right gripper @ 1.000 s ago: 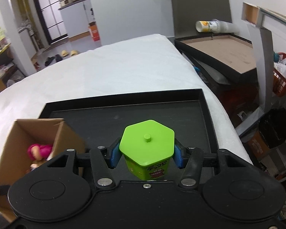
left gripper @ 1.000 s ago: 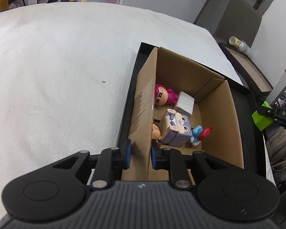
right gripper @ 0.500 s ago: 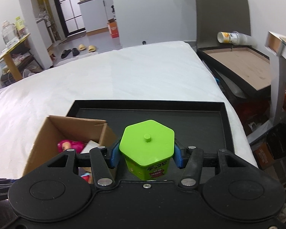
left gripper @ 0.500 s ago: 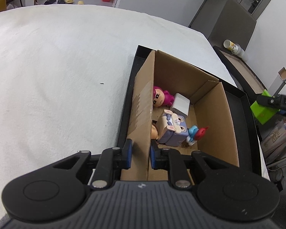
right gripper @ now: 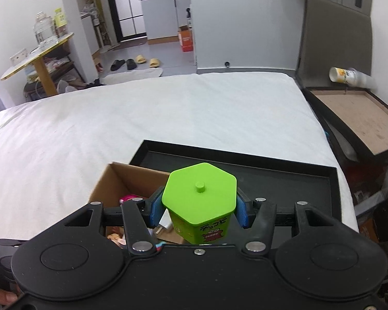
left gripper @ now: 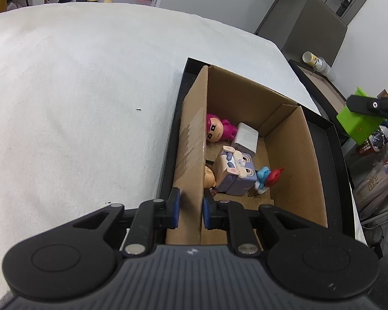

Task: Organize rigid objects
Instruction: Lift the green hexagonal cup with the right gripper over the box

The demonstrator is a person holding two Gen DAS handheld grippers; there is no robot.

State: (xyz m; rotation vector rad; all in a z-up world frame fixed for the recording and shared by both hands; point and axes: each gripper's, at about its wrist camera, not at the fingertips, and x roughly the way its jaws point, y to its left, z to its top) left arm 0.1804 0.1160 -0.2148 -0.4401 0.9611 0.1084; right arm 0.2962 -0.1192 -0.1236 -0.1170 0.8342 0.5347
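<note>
A cardboard box [left gripper: 295, 160] stands in a black tray [left gripper: 335, 139] on the white bed. Inside lie a pink doll [left gripper: 216, 130], a white block [left gripper: 245, 138], a purple block figure [left gripper: 235, 171] and a blue-and-red figure [left gripper: 267, 177]. My left gripper [left gripper: 190, 208] is shut on the box's near left wall [left gripper: 191, 155]. My right gripper [right gripper: 198, 211] is shut on a green hexagonal container [right gripper: 200, 196], held in the air over the box [right gripper: 121, 180]. In the left wrist view the green container [left gripper: 357, 125] hangs at the right, beyond the tray.
The white bed [right gripper: 142, 118] stretches far and left of the tray [right gripper: 292, 180]. A board in a dark frame [right gripper: 357, 118] with a paper cup [right gripper: 349, 76] lies to the right. Bags and clutter [left gripper: 375, 178] sit on the floor at the right.
My right gripper has risen and swung left with the green container, from over the bare tray to over the box. The left gripper has stayed on the box wall.
</note>
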